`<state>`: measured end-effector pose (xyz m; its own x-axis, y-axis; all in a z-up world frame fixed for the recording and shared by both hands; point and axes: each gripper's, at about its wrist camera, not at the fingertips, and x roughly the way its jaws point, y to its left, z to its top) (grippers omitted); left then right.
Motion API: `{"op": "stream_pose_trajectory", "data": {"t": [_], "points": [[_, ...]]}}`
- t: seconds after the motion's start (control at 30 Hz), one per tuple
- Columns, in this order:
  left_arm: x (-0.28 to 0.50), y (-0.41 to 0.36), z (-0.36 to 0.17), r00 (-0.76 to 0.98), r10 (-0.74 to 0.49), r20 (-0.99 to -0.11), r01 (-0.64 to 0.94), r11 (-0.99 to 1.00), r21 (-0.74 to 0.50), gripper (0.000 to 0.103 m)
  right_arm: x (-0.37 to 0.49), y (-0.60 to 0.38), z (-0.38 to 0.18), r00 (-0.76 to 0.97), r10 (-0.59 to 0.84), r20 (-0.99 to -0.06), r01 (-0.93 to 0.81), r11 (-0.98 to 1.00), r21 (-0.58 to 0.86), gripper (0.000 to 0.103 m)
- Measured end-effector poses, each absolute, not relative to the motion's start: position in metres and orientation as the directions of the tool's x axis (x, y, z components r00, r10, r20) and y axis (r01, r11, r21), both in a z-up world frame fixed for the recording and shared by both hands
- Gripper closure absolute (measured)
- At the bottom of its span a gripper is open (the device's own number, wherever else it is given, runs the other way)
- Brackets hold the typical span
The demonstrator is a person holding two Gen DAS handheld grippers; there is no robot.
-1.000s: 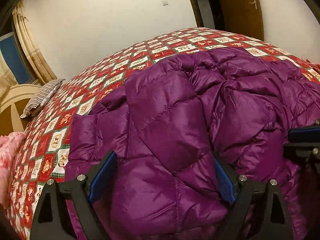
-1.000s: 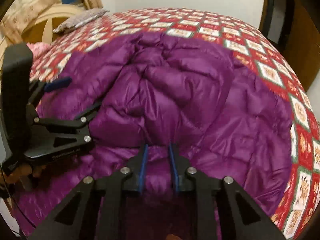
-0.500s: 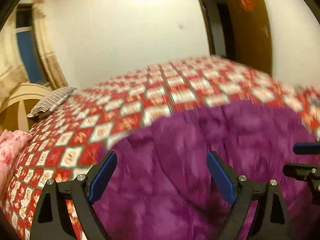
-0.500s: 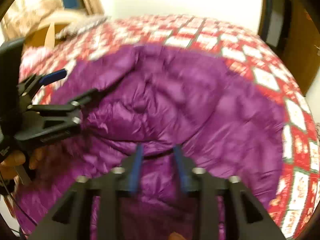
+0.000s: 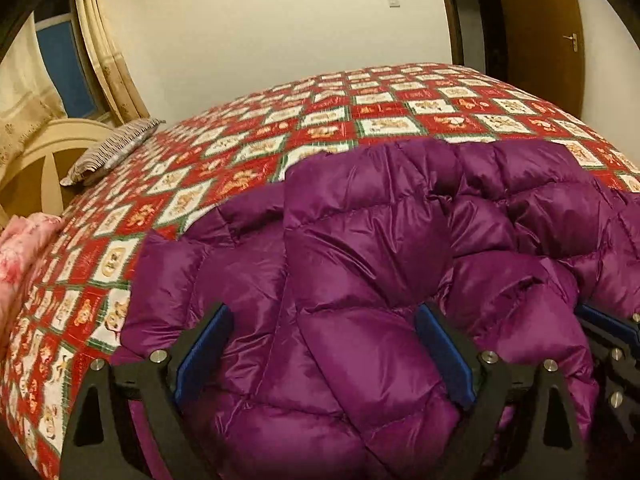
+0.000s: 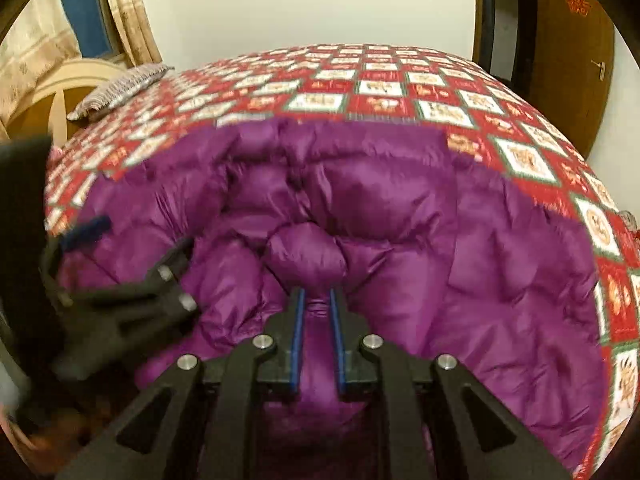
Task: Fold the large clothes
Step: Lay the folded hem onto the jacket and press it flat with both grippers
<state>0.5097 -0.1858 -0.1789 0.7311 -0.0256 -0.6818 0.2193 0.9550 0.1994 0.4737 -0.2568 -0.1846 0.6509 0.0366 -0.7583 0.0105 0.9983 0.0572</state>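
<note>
a shiny purple quilted down jacket is spread on the red patchwork-covered bed. the left tool is held wide over it; a fold is pinched as the right tool closes.

Both views are taken from fisheye cameras mounted behind each claw, tilted downward along the fingers and held close above the quilted purple puffer coat. The red-and-white patchwork bedspread is faced toward 12 o'clock, up to the white wall. In the right view, the left claw is seen at 9 o'clock. The striped pillow and brown wooden door are shared.
</note>
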Motion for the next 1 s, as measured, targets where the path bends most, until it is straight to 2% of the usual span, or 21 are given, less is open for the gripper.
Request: {"op": "stream_pose_trajectory", "data": {"t": [0.33,1.0], "points": [[0.5150,-0.1839,-0.1847,0.714,-0.036,-0.700,0.211,0.963,0.166,0.003,0.4723,-0.2542,-0.1885,0.670,0.020,-0.742,0.011,0.999,0.037,0.089],[0.5185,-0.1811,-0.1869,0.704,-0.046,-0.709,0.212,0.966,0.148,0.001,0.4717,-0.2574,-0.1902,0.677,0.039,-0.735,0.014,0.998,0.066,0.089]]}}
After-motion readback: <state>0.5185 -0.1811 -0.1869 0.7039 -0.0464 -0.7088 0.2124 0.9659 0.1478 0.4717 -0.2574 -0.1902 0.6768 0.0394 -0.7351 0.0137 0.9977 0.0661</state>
